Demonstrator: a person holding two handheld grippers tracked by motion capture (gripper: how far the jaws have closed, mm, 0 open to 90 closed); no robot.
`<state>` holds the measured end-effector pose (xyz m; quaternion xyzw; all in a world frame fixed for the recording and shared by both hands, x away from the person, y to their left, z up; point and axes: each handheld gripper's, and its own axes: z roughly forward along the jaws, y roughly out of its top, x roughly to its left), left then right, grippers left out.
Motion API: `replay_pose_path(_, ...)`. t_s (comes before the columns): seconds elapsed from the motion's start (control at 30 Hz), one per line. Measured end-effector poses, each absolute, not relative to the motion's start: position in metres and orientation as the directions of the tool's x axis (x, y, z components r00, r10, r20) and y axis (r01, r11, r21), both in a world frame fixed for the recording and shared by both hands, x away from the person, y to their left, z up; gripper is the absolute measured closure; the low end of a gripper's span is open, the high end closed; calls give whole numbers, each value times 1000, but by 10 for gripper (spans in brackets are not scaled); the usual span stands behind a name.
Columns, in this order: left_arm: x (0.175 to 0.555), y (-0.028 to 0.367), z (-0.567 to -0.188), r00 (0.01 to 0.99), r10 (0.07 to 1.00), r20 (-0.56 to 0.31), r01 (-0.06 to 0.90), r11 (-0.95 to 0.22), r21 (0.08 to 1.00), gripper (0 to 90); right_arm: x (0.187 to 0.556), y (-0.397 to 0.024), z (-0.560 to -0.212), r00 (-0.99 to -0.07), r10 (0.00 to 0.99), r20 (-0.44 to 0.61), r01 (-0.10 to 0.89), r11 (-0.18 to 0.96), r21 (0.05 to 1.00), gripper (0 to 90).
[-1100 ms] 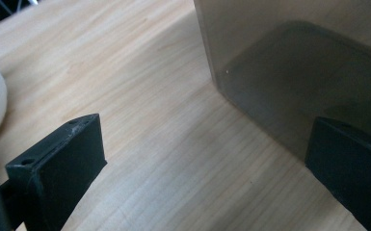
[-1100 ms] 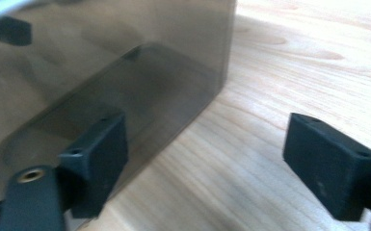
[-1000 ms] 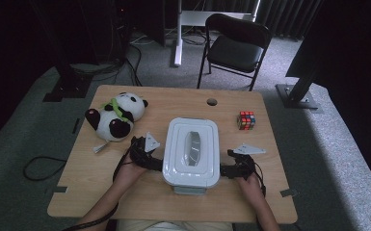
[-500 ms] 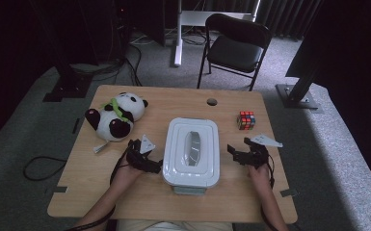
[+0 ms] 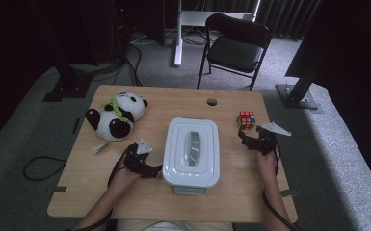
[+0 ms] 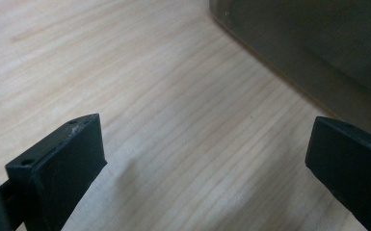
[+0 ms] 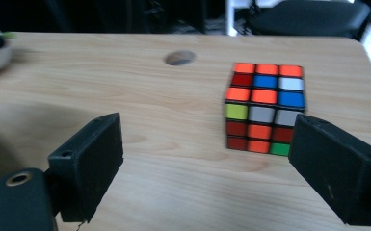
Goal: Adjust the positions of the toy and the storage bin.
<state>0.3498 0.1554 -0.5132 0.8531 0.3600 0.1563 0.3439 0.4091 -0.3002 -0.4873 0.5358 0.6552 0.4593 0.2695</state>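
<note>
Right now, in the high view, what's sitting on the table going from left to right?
Panda plush toy → left gripper → white lidded box → puzzle cube → right gripper, just right of the cube and nearer the person.

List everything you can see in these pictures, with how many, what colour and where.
white plastic lidded box: one, white with a clear panel in the lid, table centre
multicoloured puzzle cube: one, orange, red, blue, white and green squares, right side of the table
black-and-white plush panda: one, with a green scarf, left rear of the table
light wooden table: one, pale wood, a round hole near its far edge
black folding chair: one, on the grey carpet behind the table
left hand-held gripper: one, black, open, beside the box's left side
right hand-held gripper: one, black, open, just short of the cube
</note>
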Motion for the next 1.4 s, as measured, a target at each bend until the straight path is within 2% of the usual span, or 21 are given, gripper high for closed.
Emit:
replay_pose_path(0.1, 346, 154, -516, 698, 715, 22, 505, -514, 693, 8, 418, -305, -487, -299, 938, 175, 449, -24, 893, 118)
replay_pose_path(0.17, 344, 154, -518, 703, 710, 31, 504, -528, 684, 8, 424, -306, -486, -302, 940, 157, 442, -8, 897, 114)
replay_pose_path(0.3, 343, 155, -519, 702, 712, 24, 509, -524, 683, 8, 438, -305, -485, -262, 958, 113, 460, 21, 888, 112)
replay_pose_path(0.37, 342, 155, -519, 701, 713, 22, 510, -522, 684, 8, 449, -306, -488, -212, 971, 108, 483, 8, 875, 112)
replay_pose_path(0.53, 341, 158, -520, 701, 713, 17, 513, -521, 681, 8, 463, -308, -494, -169, 980, 108, 510, -7, 860, 112)
replay_pose_path(1.03, 340, 160, -520, 701, 713, 22, 508, -520, 686, 8, 492, -303, -514, -151, 984, 90, 586, 15, 810, 146)
replay_pose_path(1.3, 340, 160, -520, 698, 716, 32, 504, -522, 688, 8, 499, -304, -515, -162, 982, 92, 615, 28, 788, 209)
replay_pose_path(1.33, 339, 160, -520, 698, 715, 33, 503, -523, 689, 8, 499, -303, -516, -167, 982, 83, 621, 39, 783, 258)
replay_pose_path(1.4, 339, 160, -519, 698, 715, 33, 502, -521, 690, 8, 499, -302, -516, -169, 982, 79, 622, 44, 782, 284)
